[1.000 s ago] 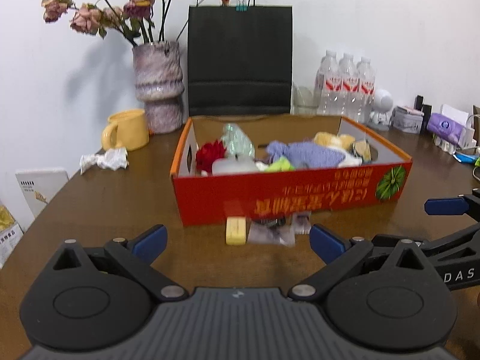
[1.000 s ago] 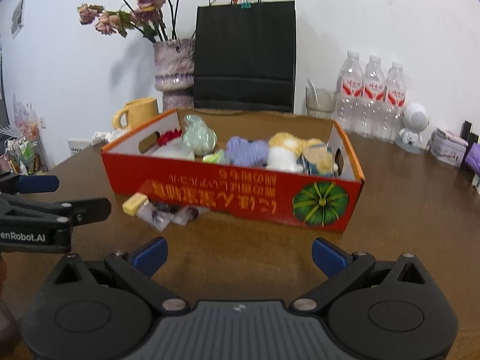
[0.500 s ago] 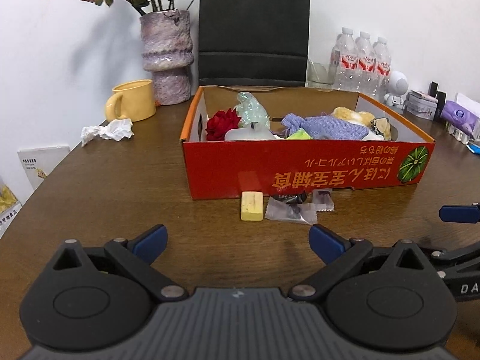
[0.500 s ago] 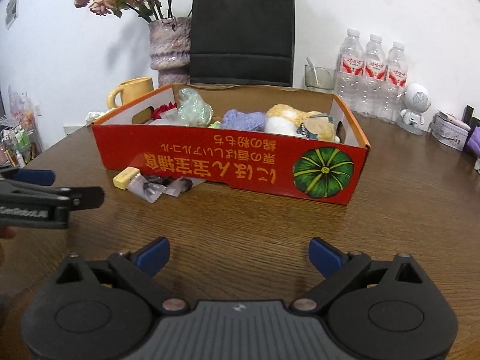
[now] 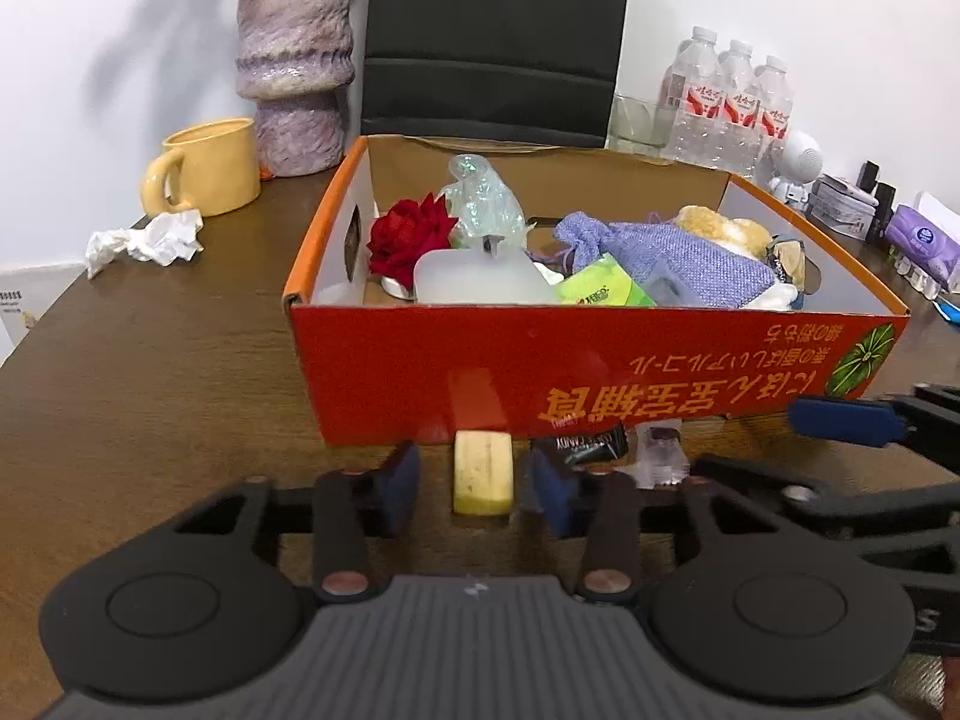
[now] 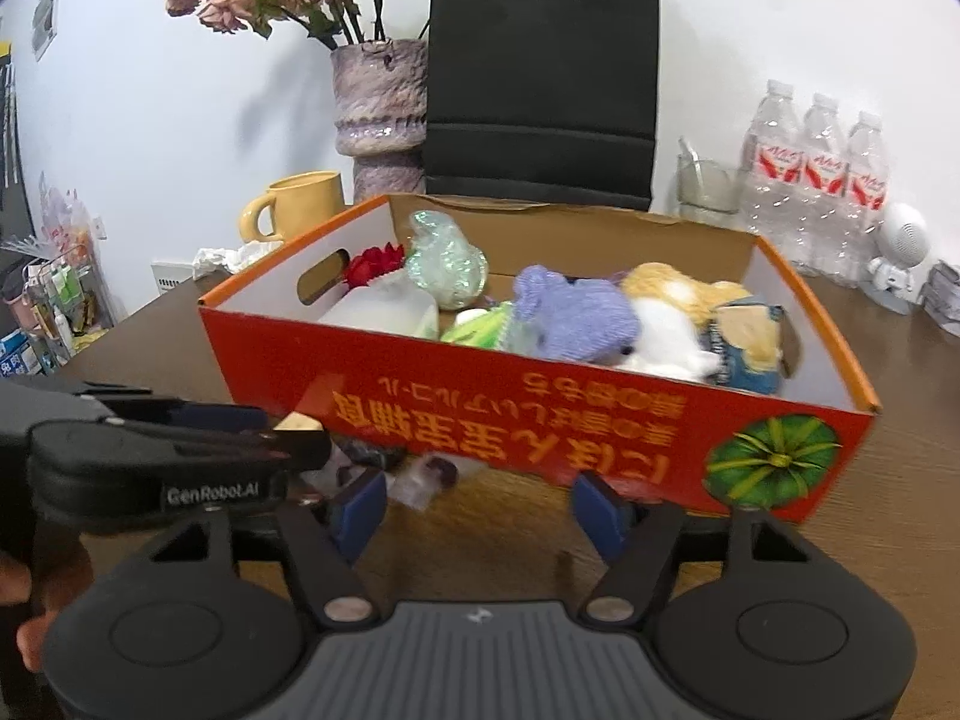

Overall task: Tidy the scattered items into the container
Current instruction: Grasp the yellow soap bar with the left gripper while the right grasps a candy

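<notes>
Left gripper (image 5: pixel 474 489) has its two blue-padded fingers apart, one on each side of the small pale yellow block (image 5: pixel 483 471), with a clear gap on both sides, so nothing is clamped yet. This yellow block lies on the brown wooden table (image 5: pixel 150 384), just before the front wall of the red cardboard box with orange rim (image 5: pixel 600 372), near the box's left corner. Its long axis points away from the gripper toward the box wall, along the fingers, so the pads face its two long sides. I judge that closing is the only thing needed here; the block already sits between the pads.

Right of the block, also before the box wall, lie a dark candy wrapper with white letters (image 5: pixel 585 443) and a clear plastic packet with something dark inside (image 5: pixel 660 456). The wrapper is very near the right pad of the left gripper and could be caught together with the block.

Further right, the right gripper (image 6: pixel 477 507) is held low before the middle of the box front, its blue pads wide apart and empty. In its own view the clear packet (image 6: pixel 423 474) lies to the left of its left pad, not between the fingers. So the left gripper is the nearer one for the yellow block, and the right one would have to shift left for the packet.

The box already holds a red artificial rose (image 5: pixel 408 237), a lilac knitted pouch (image 5: pixel 666 261) and other things.
</notes>
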The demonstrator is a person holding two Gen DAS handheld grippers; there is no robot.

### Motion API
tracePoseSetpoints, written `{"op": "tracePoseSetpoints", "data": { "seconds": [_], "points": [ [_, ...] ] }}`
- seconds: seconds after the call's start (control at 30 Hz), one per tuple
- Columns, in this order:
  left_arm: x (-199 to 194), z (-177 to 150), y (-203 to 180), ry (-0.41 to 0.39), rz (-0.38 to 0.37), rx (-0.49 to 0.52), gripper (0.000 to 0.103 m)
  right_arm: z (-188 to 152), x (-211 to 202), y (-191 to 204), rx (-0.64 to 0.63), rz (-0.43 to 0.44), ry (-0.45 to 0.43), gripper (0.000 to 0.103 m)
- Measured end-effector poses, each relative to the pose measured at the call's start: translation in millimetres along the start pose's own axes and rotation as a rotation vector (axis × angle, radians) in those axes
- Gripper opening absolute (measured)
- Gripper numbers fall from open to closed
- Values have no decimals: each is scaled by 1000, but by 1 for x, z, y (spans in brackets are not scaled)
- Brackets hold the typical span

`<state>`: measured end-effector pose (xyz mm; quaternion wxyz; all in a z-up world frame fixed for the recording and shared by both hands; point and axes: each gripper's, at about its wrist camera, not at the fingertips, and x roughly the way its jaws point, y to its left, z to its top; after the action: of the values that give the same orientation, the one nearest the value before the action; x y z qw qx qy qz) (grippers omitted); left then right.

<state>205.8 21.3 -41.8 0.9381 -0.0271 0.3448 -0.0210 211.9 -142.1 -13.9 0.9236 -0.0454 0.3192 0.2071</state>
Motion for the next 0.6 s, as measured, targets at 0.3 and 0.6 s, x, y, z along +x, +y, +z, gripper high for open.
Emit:
{"op": "tracePoseSetpoints", "data": {
  "seconds": [0.3, 0.6],
  "points": [
    [-1, -2, 11, -9, -38, -1, 22, 7, 25, 8, 83, 4, 43, 43],
    [-4, -8, 3, -28, -14, 58, 22, 0, 18, 7, 78, 35, 51, 12]
  ]
}}
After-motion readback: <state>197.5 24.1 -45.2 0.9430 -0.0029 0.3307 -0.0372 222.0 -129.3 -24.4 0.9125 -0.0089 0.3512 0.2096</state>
